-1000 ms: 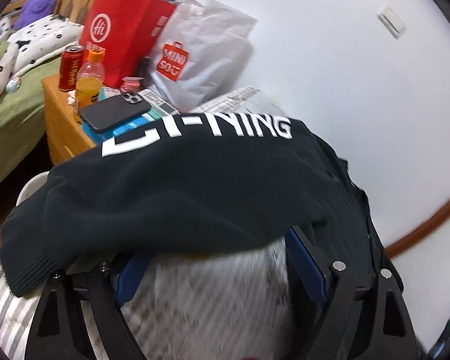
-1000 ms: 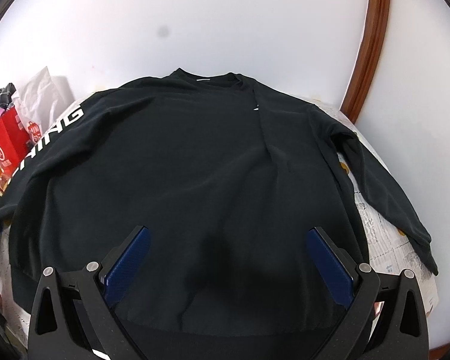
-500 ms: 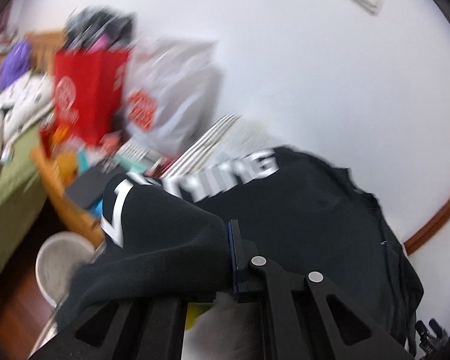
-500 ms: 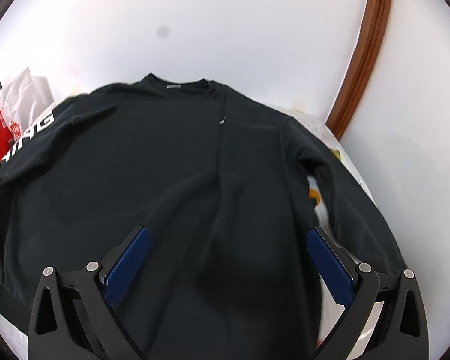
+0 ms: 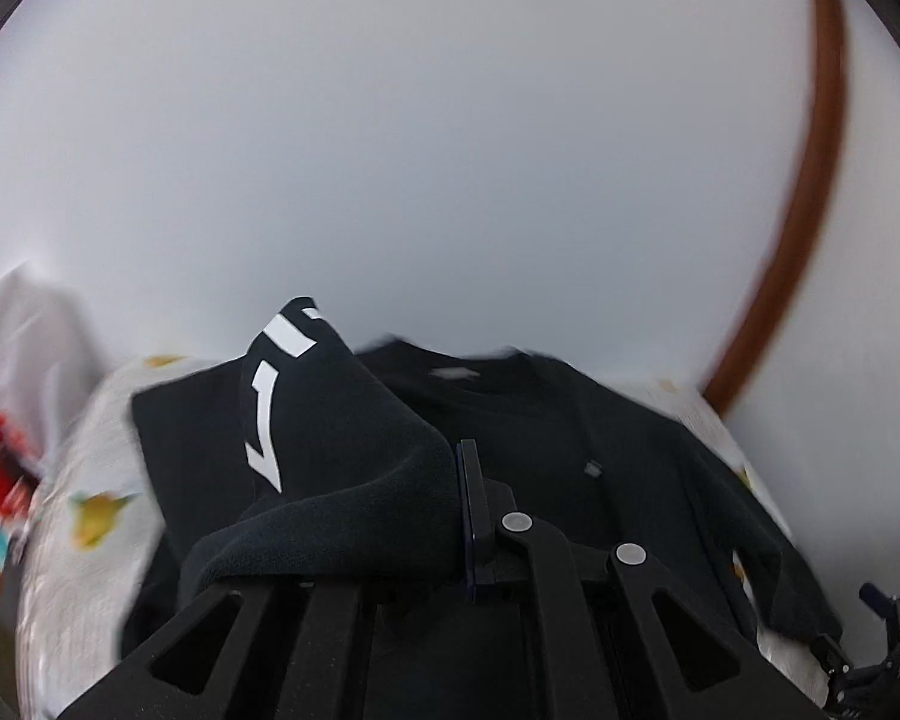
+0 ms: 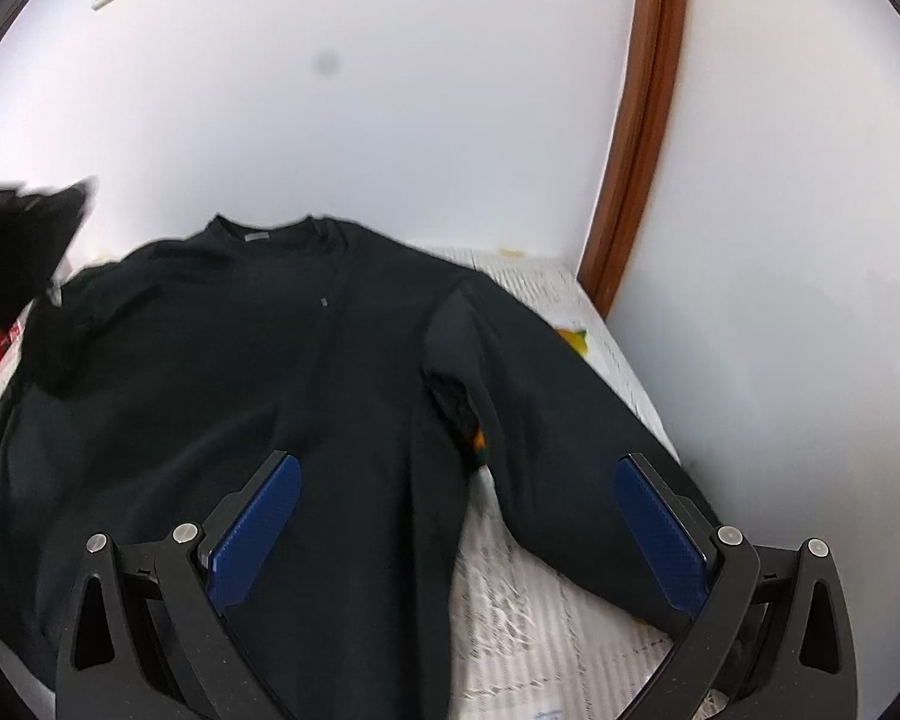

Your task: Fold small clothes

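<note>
Sweatshirt [image 6: 222,396] mostly flat; left gripper [image 5: 459,516] clamps lettered sleeve [image 5: 330,450], lifted over body. Right gripper [image 6: 456,534] wide open, empty, above right sleeve [image 6: 546,420]. Folding barely begun.

Left wrist view low, close over black sweatshirt [image 5: 570,450], right wrist view higher, both facing wall [image 6: 390,90]
</note>
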The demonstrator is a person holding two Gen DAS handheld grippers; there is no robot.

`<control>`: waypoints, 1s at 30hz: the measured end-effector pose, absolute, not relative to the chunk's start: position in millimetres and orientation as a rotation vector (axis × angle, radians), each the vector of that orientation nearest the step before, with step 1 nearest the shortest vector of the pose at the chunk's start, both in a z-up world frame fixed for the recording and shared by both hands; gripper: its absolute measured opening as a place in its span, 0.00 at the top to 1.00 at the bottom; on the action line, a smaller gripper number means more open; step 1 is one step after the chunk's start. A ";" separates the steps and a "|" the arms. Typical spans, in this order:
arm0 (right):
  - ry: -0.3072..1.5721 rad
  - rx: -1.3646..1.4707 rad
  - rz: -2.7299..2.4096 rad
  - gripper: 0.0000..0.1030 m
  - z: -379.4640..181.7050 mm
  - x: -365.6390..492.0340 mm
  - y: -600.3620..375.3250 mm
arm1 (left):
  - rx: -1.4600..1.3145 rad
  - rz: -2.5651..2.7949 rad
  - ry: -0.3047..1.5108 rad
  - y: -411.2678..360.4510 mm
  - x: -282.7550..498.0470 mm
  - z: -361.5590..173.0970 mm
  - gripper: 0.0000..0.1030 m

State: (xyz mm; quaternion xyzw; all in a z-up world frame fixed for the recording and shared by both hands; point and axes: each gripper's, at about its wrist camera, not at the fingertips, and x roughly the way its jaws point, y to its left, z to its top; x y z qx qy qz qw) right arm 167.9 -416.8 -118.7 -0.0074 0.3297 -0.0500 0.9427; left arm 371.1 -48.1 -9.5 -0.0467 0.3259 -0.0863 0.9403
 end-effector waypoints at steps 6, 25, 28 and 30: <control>0.699 0.022 -0.096 0.01 -152.0 152.5 -444.6 | -0.045 -0.265 0.771 -117.9 405.3 -47.8 0.94; 0.649 -0.014 -0.027 0.01 -118.4 154.2 -385.0 | -0.056 -0.344 0.676 -101.1 339.8 -0.1 0.13; 0.635 -0.028 -0.007 0.01 -105.3 156.1 -361.0 | -0.064 -0.299 0.653 -68.6 323.8 9.2 0.08; 0.631 -0.038 0.023 0.01 -98.0 162.6 -341.6 | -0.048 -0.244 0.660 -46.6 317.4 7.4 0.08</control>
